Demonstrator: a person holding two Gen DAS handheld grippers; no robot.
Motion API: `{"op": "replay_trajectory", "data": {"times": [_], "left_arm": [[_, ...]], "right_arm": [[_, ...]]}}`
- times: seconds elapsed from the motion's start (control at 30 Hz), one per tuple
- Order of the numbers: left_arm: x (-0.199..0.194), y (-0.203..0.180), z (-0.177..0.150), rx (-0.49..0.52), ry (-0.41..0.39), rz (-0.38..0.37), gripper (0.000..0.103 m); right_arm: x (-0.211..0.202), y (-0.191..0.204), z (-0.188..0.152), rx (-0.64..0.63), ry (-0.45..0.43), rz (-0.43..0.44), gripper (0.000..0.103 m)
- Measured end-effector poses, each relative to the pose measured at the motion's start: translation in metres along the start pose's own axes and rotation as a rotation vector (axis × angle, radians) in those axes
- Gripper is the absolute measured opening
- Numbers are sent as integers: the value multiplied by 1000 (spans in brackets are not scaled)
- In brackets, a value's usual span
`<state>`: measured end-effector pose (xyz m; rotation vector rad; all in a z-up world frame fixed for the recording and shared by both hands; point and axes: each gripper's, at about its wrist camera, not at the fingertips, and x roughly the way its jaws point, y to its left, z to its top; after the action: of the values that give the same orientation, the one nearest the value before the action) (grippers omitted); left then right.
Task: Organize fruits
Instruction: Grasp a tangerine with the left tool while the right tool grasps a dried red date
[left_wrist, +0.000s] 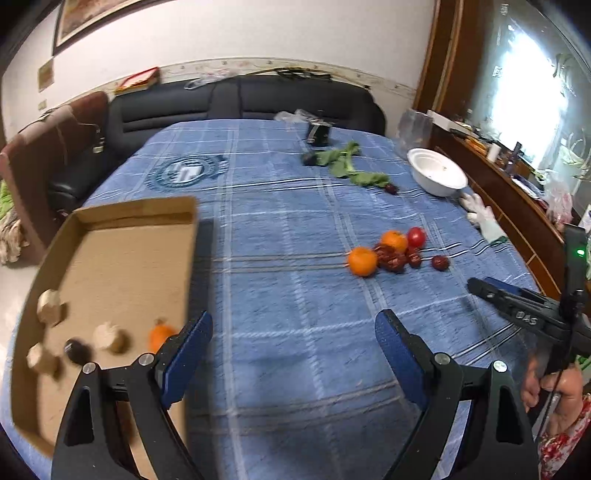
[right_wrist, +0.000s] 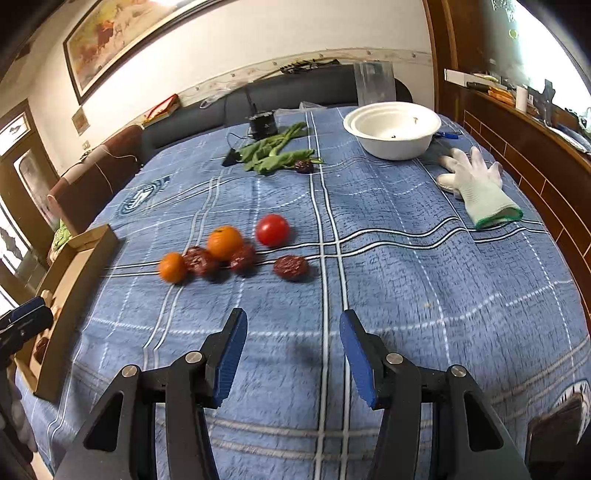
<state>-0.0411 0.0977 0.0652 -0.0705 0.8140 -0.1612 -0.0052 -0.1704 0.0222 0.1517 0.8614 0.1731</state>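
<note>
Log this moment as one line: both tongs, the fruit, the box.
left tongs: open, empty | right tongs: open, empty | fruit pile: on cloth | cardboard box: one orange inside

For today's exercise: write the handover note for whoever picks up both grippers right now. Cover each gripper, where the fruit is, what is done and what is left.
Left gripper: open, empty, beside the cardboard tray.
Right gripper: open, empty, over the blue cloth, short of the fruit.
Done: one orange lies in the tray with some pale pieces and a dark one.
Left on the cloth: two oranges, a tomato, several dried red fruits, and another by the greens.
The white bowl holds no fruit.
</note>
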Motion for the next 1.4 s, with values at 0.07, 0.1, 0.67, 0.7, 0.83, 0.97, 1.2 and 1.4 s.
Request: {"op": "replay_trajectory", "data": {"times": [0.07, 0.1, 0.67, 0.7, 0.83, 0.97, 1.2, 1.4], "left_arm": [[12, -9, 7, 17, 5, -14, 89], [18, -13, 10, 28, 7, -24, 89], [118, -53, 36, 128, 48, -164, 58], [123, -52, 36, 122, 66, -171, 46], [126, -49, 36, 101, 81, -186, 40], [131, -43, 36, 54, 101, -205, 41], [130, -46, 35, 67, 96, -207, 34], [122, -35, 35, 16, 53, -213, 31]], "right_arm": [[10, -2, 8, 1, 9, 4, 56], [15, -1, 11, -2, 11, 3, 56], [63, 7, 30, -37, 26, 11, 54], [64, 6, 31, -39, 27, 12, 54], [65, 9, 31, -50, 28, -1, 54], [66, 14, 30, -80, 33, -39, 45], [65, 14, 29, -81, 29, -56, 32], [61, 8, 30, -48, 7, -22, 32]]}}
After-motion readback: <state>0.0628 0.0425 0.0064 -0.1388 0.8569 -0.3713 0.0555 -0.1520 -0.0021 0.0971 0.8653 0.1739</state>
